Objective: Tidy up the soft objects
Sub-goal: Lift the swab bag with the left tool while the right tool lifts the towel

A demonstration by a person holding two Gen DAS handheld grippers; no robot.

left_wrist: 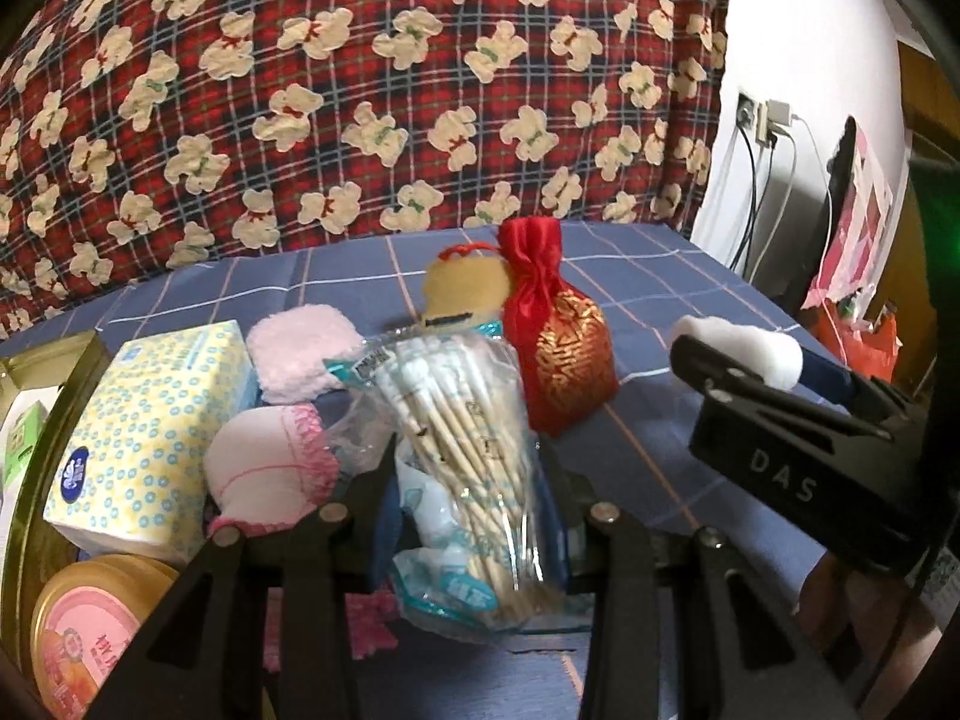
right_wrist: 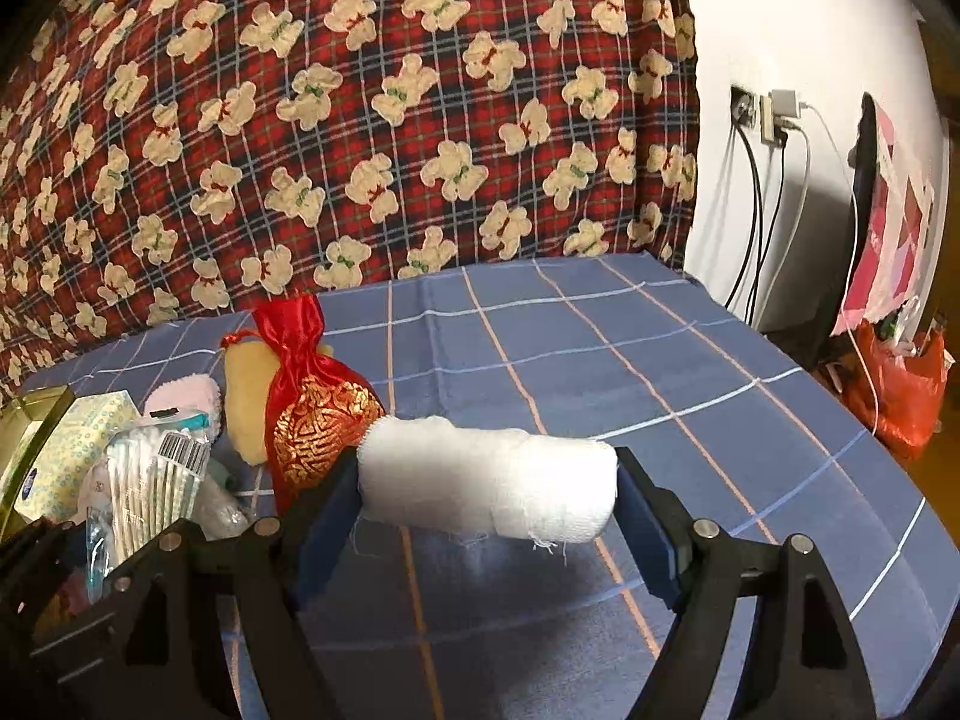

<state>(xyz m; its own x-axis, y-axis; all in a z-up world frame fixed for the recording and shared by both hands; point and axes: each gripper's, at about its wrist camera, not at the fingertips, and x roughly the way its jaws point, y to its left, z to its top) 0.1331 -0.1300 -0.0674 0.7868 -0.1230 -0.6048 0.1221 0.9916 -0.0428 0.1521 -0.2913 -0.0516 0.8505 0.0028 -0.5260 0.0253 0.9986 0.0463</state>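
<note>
Lower left, left wrist view only: orange-lidded tin point(left_wrist: 90, 630); left gripper point(left_wrist: 474, 516) clamps cotton-swab bag point(left_wrist: 462, 450). Right gripper point(right_wrist: 489, 492) clamps gauze roll point(right_wrist: 486, 486).

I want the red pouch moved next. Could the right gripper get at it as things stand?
Probably not yet: the right gripper is shut on the gauze roll. The red pouch itself stands unblocked just beyond.

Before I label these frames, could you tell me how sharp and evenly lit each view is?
Left wrist view: bag of cotton swabs sharp, edges bent by fisheye, corners black. Right wrist view: gauze roll bright and slightly soft, white wall glaring, warm light throughout.
</note>
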